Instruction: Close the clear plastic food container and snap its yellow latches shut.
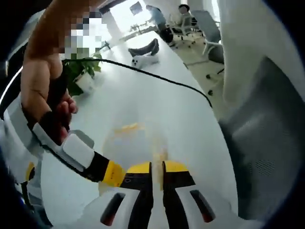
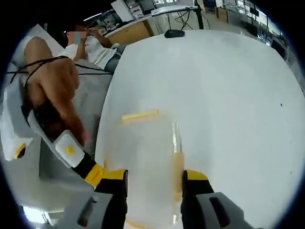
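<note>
— On the white table, what do you have in front of you?

— In the right gripper view I see the clear plastic food container lying on the table top, close to the table's near edge. My right gripper has its two jaws spread, one on each side of the container, so the box sits between them. I cannot tell if the tips touch its walls. One yellow latch lies along the far side of the container, and a second yellow latch runs along the side next to one jaw tip.

— And the other gripper?

— In the left gripper view the left gripper has its jaws nearly pressed together, with only a thin gap, and nothing I can see between them. The container is just beyond the tips, blurred, with a yellow strip on its far side.

— Anything else around?

— A hand holds the other gripper, which enters that view from one side. A black cable crosses the table, a green plant stands further back, and a grey office chair is beside the table.
</note>
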`<move>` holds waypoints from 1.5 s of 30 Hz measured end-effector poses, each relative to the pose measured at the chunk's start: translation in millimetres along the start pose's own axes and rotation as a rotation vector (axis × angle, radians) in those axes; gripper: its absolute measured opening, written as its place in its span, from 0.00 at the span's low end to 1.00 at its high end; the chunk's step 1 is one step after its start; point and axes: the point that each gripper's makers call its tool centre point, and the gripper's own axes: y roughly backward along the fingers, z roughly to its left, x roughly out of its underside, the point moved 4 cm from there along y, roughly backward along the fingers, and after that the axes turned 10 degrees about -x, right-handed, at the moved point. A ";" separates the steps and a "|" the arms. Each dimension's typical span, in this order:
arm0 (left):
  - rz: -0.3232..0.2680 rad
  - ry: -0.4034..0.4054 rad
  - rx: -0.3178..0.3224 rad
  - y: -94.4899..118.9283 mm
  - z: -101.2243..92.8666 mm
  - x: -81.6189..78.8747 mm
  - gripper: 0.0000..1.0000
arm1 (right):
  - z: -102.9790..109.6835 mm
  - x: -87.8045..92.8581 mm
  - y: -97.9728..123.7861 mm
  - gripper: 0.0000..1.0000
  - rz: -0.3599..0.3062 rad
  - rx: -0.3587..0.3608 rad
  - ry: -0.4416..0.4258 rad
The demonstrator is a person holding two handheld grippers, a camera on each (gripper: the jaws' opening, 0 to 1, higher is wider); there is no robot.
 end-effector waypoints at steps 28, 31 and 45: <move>0.134 0.106 -0.170 5.2 1.3 25.8 0.33 | -2.6 10.6 11.5 0.39 -0.041 0.059 -0.237; 0.134 0.096 -0.161 3.0 2.6 25.7 0.33 | -2.3 10.5 12.0 0.39 -0.036 0.063 -0.242; 0.183 0.069 -0.162 -1.9 1.6 21.6 0.32 | -2.9 10.4 11.4 0.38 -0.006 0.067 -0.243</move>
